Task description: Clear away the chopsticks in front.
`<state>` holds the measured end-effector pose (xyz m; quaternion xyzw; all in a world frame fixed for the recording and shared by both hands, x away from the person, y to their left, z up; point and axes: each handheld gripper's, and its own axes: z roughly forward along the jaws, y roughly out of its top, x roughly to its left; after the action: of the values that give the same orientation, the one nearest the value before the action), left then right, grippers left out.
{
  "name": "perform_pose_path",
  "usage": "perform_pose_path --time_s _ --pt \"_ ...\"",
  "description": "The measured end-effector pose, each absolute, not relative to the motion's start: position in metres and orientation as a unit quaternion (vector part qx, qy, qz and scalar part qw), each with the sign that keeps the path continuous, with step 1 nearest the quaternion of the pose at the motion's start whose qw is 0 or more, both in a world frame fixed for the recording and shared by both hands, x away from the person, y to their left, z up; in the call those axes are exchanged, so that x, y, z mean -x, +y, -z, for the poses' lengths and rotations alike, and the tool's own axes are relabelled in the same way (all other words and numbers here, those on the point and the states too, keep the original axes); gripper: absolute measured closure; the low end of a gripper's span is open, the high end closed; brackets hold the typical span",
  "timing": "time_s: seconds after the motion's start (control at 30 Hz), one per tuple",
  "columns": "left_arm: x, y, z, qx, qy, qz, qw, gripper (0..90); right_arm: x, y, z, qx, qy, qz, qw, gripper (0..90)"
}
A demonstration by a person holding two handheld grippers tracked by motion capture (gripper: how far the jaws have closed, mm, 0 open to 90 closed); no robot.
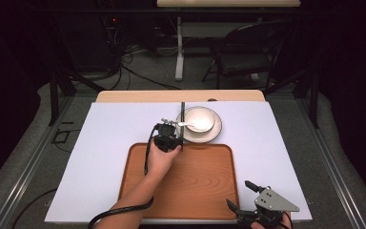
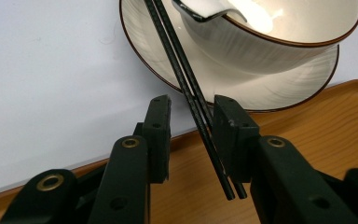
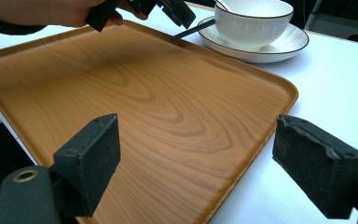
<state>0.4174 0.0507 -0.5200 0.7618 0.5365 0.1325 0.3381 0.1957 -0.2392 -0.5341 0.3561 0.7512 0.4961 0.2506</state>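
The left gripper [image 2: 191, 116] is straddling a pair of thin black chopsticks [image 2: 186, 88] at the far edge of the rectangular wooden tray [image 1: 190, 186], jaws narrowly parted. The right gripper [image 1: 240, 195] is hovering wide open at the tray's near right corner.

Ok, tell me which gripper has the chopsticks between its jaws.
The left gripper: the black chopsticks pass between its open jaws. The right gripper stands open over the tray.

White-covered table [image 1: 100, 162] bearing a wooden tray [image 1: 190, 186]; a saucer [image 1: 215, 130] lies just beyond the tray's far edge.
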Motion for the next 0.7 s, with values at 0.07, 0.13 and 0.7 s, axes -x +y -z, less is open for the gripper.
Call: perform_pose_path --time_s 0.07,0.13,0.7 --pt "-0.418 0.050 0.521 -0.761 0.538 -0.132 0.339 68.0 -0.196 -0.239 0.534 -0.356 0.751 -0.496 0.251 14.7" --pt "-0.419 0.050 0.522 -0.761 0.539 -0.133 0.335 68.4 -0.196 -0.239 0.534 -0.357 0.750 -0.497 0.250 14.7" --pt "-0.433 0.049 0.522 -0.752 0.574 -0.112 0.303 74.3 -0.196 -0.240 0.534 -0.356 0.751 -0.499 0.246 14.7"
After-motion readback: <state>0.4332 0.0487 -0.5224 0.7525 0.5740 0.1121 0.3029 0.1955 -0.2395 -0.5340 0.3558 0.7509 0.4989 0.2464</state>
